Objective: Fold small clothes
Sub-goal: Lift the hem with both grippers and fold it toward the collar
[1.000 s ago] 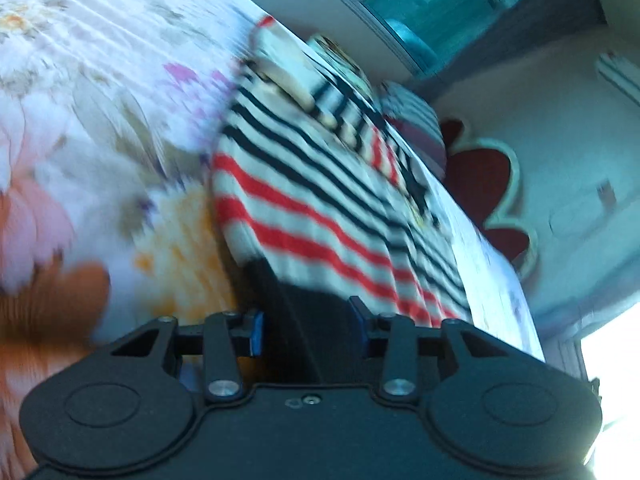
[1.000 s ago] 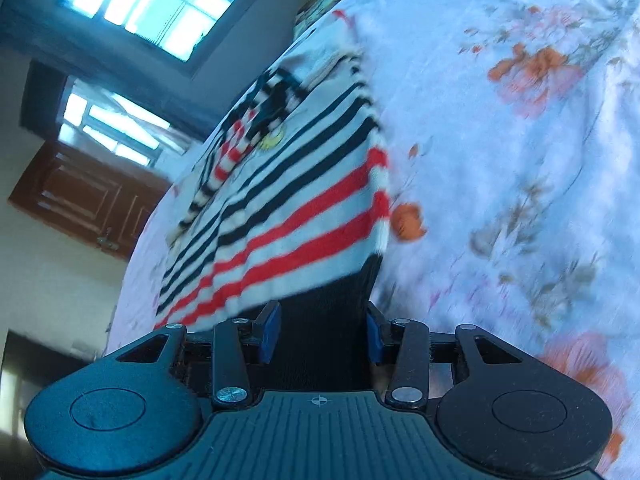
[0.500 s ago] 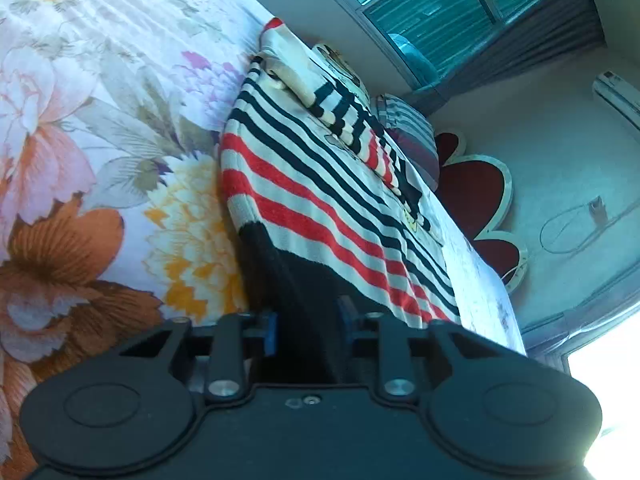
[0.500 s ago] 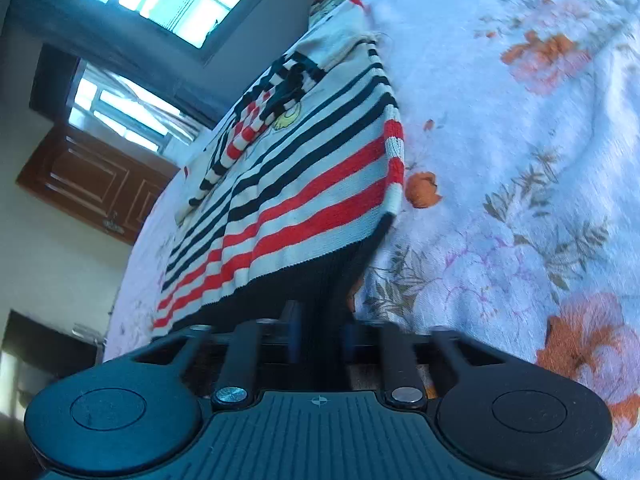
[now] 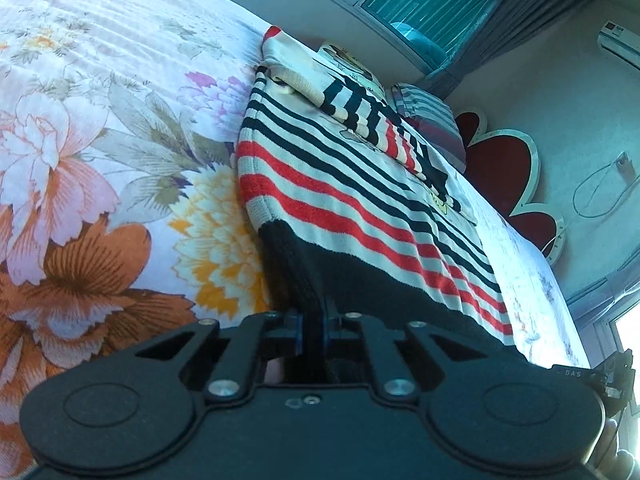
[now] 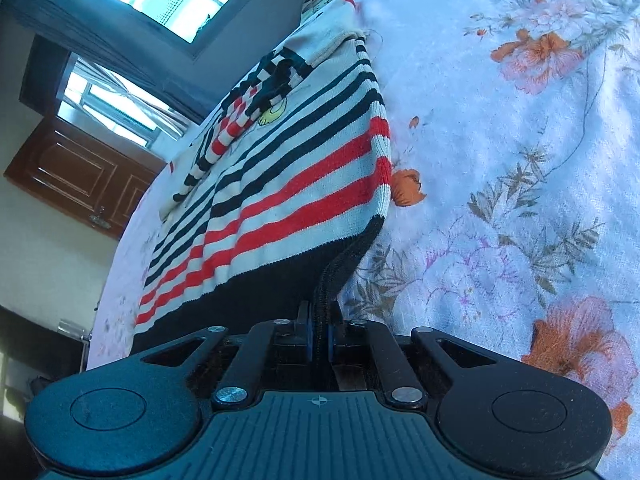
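A second ago both sets of jaws stood apart around the black hem; now the left gripper (image 5: 312, 330) is clenched on the hem's corner at 6 o'clock in its view, and the right gripper (image 6: 319, 338) likewise; the striped sweater (image 5: 360, 200) lies flat on the floral bedsheet (image 5: 100, 140), stretching toward 1 o'clock. With both hem corners pinched, the fold toward the collar can probably begin.

The sweater (image 5: 360, 200) is cream with black stripes higher up, red stripes lower down, and a solid black hem band. The bedsheet (image 5: 100, 140) is white, printed with pink, orange, yellow and purple flowers and grey-green leaves. The headboard (image 5: 508, 168) is dark red edged in white. The door (image 6: 76, 172) is brown wood.
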The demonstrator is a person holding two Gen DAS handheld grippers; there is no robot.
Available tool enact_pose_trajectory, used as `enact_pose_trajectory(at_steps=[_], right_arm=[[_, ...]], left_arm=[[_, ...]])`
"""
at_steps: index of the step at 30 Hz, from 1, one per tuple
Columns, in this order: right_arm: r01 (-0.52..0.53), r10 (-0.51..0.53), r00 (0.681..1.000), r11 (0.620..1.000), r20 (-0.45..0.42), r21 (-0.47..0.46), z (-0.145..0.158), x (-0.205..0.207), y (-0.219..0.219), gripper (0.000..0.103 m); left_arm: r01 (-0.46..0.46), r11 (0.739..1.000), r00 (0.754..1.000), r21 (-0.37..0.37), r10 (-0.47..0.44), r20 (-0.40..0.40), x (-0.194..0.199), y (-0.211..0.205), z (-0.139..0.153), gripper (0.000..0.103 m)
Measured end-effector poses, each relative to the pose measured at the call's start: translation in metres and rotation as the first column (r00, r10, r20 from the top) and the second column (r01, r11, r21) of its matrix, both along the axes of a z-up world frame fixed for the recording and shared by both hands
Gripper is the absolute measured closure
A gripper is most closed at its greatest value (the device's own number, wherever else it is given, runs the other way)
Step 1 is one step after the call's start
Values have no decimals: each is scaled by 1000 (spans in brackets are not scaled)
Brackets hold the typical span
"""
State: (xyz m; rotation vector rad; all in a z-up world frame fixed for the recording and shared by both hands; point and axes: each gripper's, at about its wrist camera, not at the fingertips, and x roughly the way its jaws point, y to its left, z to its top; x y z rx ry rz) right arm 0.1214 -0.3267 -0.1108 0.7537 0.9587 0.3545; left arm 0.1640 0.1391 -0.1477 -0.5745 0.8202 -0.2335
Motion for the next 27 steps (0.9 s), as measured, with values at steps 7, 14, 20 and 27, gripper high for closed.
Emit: enact_pose_trajectory(at_steps=[7,14,20,27], right_arm=[[-17,18,999,999,35,-44,5,1,5,98],[19,-19,988,1000,151,3,45,-12,-12,98],[7,-13,971,1000,238,26,93,1,-19,98],[20,-17,962,1000,272,-7,130,64,-19,98]], left_arm=[[-7,1000,1000,25,6,6,-1,-3,4,96],[-57,997,992,-48,62,106,-16,6,37,97],[-65,992,979,-109,84,185,-1,10,85,97],[-65,994,982,-91,80,172,49,4,105,97]])
